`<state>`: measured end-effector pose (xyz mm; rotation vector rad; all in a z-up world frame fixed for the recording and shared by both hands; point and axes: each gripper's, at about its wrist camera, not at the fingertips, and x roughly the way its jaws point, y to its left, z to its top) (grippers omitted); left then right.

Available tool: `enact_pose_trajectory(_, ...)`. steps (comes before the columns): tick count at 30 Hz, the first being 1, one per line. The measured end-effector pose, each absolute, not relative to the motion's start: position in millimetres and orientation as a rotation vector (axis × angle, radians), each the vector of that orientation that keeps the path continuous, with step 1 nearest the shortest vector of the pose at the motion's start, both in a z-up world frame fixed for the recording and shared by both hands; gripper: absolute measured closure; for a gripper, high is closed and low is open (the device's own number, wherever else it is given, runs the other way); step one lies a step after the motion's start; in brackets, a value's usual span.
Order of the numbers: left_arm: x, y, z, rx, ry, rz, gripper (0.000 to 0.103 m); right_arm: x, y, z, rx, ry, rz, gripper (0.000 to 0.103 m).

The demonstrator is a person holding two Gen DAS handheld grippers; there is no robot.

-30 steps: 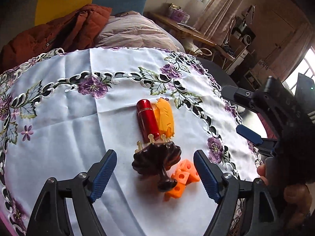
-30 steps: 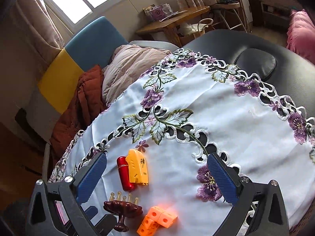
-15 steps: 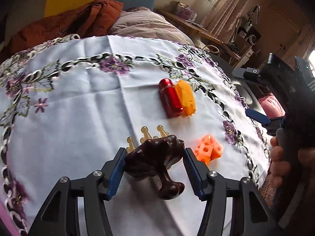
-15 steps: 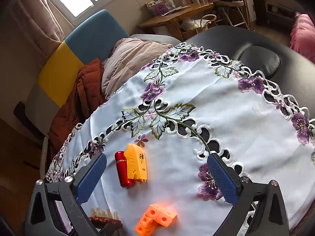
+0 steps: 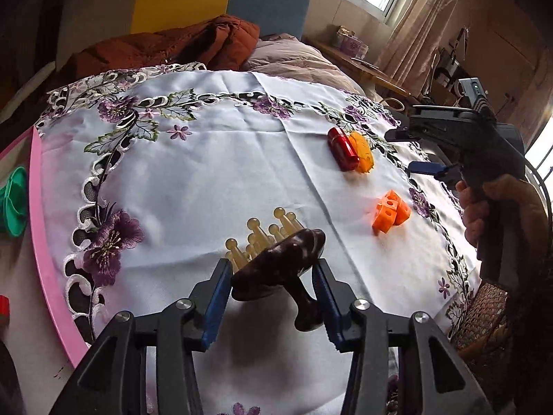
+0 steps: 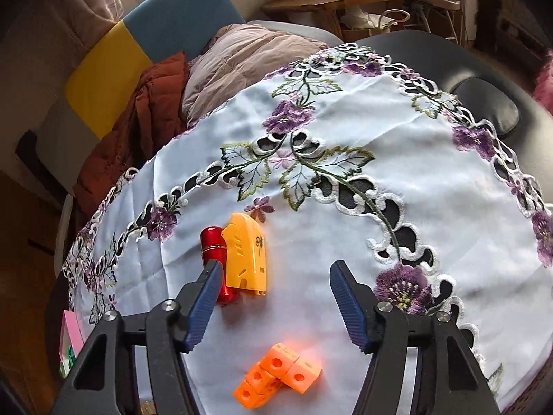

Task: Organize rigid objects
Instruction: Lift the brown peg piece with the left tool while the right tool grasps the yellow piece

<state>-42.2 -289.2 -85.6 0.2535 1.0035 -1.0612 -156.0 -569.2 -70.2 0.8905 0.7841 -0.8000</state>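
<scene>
- Clamping: left gripper (image 5: 273,297) has just been closing and now holds the dark brown massage comb (image 5: 281,264) by its head; pads look to be touching both sides, though the far contact is partly hidden.
- Risk: the comb's head is rounded and glossy, with its handle (image 5: 306,311) hanging low beside the right pad. An off-centre pinch could let it twist or slip out on the lift.
- Risk: its pale pegs (image 5: 257,233) point toward the embroidered tablecloth (image 5: 207,173); dragging low could snag the cloth.
- Right gripper (image 6: 273,292) has just been narrowing to about half width, with nothing between the jaws. It hangs over the cloth near the red tube (image 6: 216,259) and yellow case (image 6: 247,252), which lie touching. Its left pad overlaps the tube in view, so a descent may knock the tube rather than straddle it.
- Orange cube cluster (image 6: 276,375) sits just below the right gripper, apart from the pair.
- Versus a second ago: left jaws were wide around the comb and are now on it; the pink tray rim (image 5: 45,242) has come into view at left.
</scene>
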Motion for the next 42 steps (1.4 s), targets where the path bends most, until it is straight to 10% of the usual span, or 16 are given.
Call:
enact_pose_trajectory(6,-39.4,-283.9,-87.8,0.235,1.016,-1.064,0.058,-115.9,-578.4,-95.5,0.803,0.923,-0.793,0.048)
enact_pose_trajectory(9,-39.0,-283.2,-88.3,0.23,1.018,-1.064,0.058,-109.0,-581.0,-105.5,0.748,0.983,-0.819,0.075)
enact_pose_trajectory(37,-38.1,-301.2,-98.7,0.272,1.054,-1.018,0.048,-99.3,-577.8,-109.6,0.673,1.018,-0.757,0.048)
enact_pose_trajectory(42,-42.8,-296.8,-95.8,0.293,1.02,-1.012,0.057,-99.3,-577.4,-109.3,0.647,1.02,-0.786,0.063)
